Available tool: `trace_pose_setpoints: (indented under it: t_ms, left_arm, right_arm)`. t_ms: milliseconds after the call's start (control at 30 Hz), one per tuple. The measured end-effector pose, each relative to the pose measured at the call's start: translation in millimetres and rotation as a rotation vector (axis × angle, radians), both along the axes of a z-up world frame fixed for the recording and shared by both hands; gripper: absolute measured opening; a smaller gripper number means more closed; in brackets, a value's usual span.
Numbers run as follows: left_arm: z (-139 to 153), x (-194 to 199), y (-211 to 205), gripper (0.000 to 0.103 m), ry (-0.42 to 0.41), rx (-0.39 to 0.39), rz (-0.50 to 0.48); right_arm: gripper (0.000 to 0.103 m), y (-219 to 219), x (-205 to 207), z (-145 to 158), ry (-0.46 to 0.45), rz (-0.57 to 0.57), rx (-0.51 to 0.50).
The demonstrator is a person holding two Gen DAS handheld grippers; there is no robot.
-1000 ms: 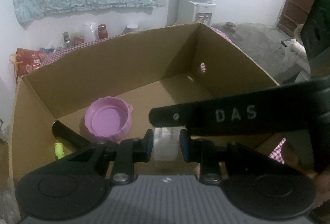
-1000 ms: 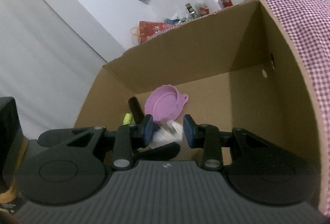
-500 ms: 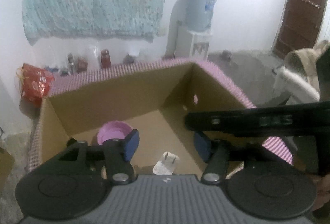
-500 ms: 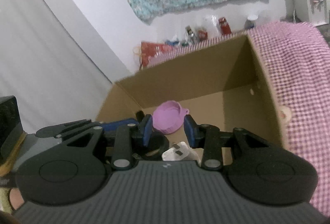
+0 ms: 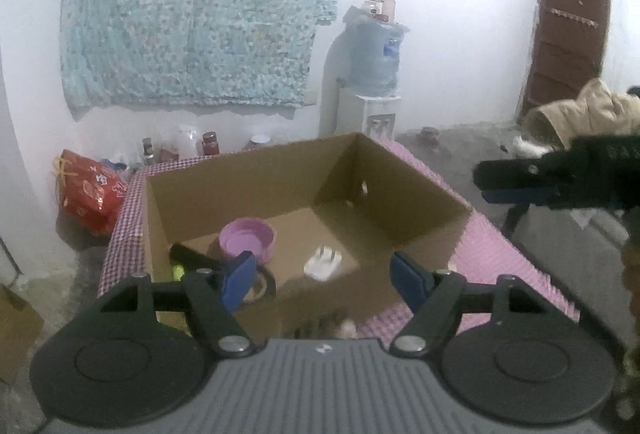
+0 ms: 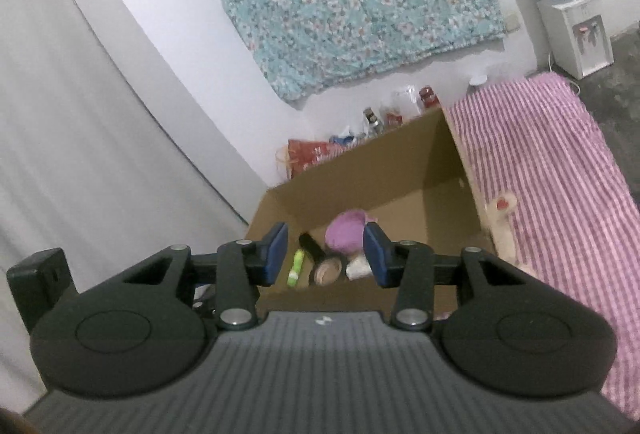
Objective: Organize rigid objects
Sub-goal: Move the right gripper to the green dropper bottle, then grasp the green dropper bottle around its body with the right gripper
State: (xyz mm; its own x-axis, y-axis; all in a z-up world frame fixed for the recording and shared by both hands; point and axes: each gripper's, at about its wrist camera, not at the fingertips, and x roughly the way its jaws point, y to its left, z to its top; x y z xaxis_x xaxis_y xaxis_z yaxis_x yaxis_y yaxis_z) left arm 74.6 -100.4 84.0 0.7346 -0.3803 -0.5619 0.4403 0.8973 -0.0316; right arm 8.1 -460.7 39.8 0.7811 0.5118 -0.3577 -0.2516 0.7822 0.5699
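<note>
Both claws, the left gripper (image 5: 320, 280) and right gripper (image 6: 326, 254), hang above the cardboard box (image 5: 424, 218), jaws opening and empty; the white plug (image 5: 323, 263) lies below, nearer the left.

You have one cardboard box (image 5: 248, 190) at frame centre. Inside it, count one purple lid (image 5: 247, 236), one white plug (image 5: 323, 263), one tape roll (image 6: 328, 269), one green marker (image 6: 295, 268) and one black stick (image 6: 313, 247).

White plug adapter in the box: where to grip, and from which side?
Judging from the left wrist view, grip the white plug adapter across its blocky body, coming from above. It lies flat on the floor of the cardboard box with prongs pointing toward the far wall; walls block side approaches. Avoid the thin prongs.
</note>
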Motion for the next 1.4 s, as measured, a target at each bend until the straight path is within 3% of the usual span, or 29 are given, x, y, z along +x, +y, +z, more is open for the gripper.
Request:
trace_pose_setpoints:
  t_ms: [200, 467, 600, 767, 900, 1400]
  left_arm:
    - [-31, -25, 1, 0.072, -0.004, 0.018, -0.036]
    - [-66, -26, -7, 0.047, 0.008, 0.019, -0.048]
    - [-74, -27, -8, 0.043, 0.0, 0.042, -0.04]
    - [-79, -25, -11, 0.041, -0.003, 0.062, -0.043]
    - [-82, -22, -14, 0.041, -0.001, 0.072, -0.047]
    - [-99, -11, -42, 0.041, -0.019, 0.197, -0.079]
  right_arm:
    - [0.042, 39, -4, -27, 0.065, 0.075, -0.017]
    - [0.041, 106, 8, -47, 0.119, 0.157, -0.127]
    - [0.04, 125, 19, -51, 0.123, 0.154, -0.171]
    - [0.035, 132, 33, -55, 0.127, 0.154, -0.226]
    - [0.024, 131, 39, -64, 0.156, 0.162, -0.23]
    - [0.021, 103, 38, -80, 0.201, 0.135, -0.169]
